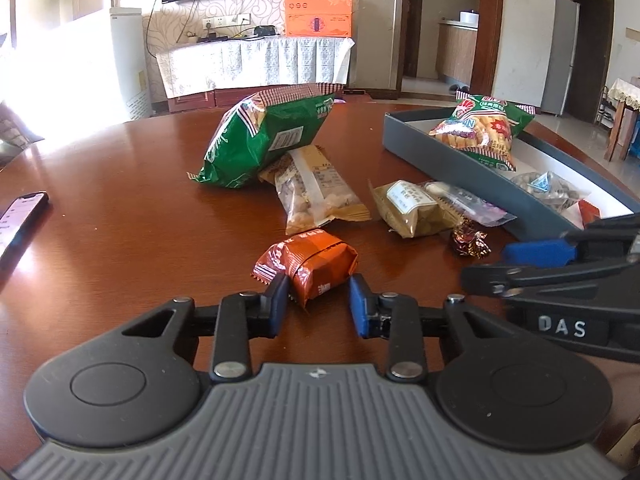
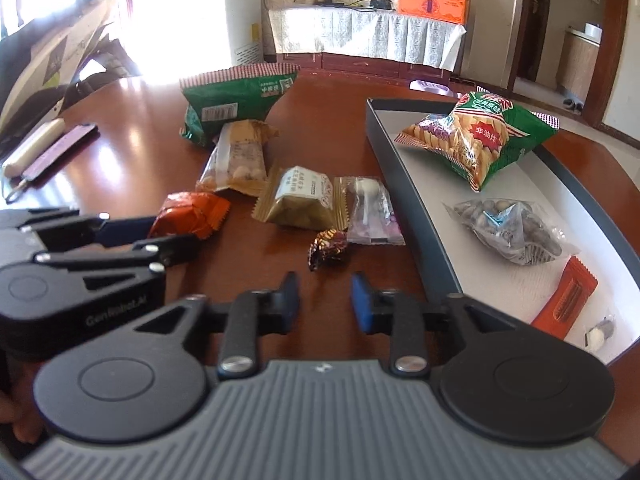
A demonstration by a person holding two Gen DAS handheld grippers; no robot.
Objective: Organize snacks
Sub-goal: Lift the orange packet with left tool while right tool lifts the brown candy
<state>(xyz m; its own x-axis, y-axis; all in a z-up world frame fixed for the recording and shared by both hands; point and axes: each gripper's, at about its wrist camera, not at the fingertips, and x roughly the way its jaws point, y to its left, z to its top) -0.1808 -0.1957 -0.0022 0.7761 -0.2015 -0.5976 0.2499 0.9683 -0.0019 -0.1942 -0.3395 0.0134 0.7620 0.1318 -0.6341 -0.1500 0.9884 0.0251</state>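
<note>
An orange snack packet [image 1: 308, 264] lies on the brown table just ahead of my left gripper [image 1: 319, 294]. Its near end sits between the blue pads, and both pads meet the wrapper. The right wrist view shows the same grip from the side, with the left gripper [image 2: 174, 236] on the orange packet [image 2: 192, 212]. My right gripper [image 2: 325, 296] stands open with nothing between its fingers. A dark foil candy [image 2: 327, 249] lies a little ahead of it. The right gripper [image 1: 486, 266] also shows at the right of the left wrist view, beside the grey tray [image 1: 440, 160].
The tray [image 2: 416, 216] holds a green-and-red chip bag [image 2: 476, 140], a clear nut bag [image 2: 512, 232] and an orange stick pack [image 2: 564, 300]. Loose on the table lie a big green bag [image 1: 264, 136], a beige nut pack [image 1: 316, 196], a gold packet [image 1: 408, 208] and a phone [image 1: 20, 216].
</note>
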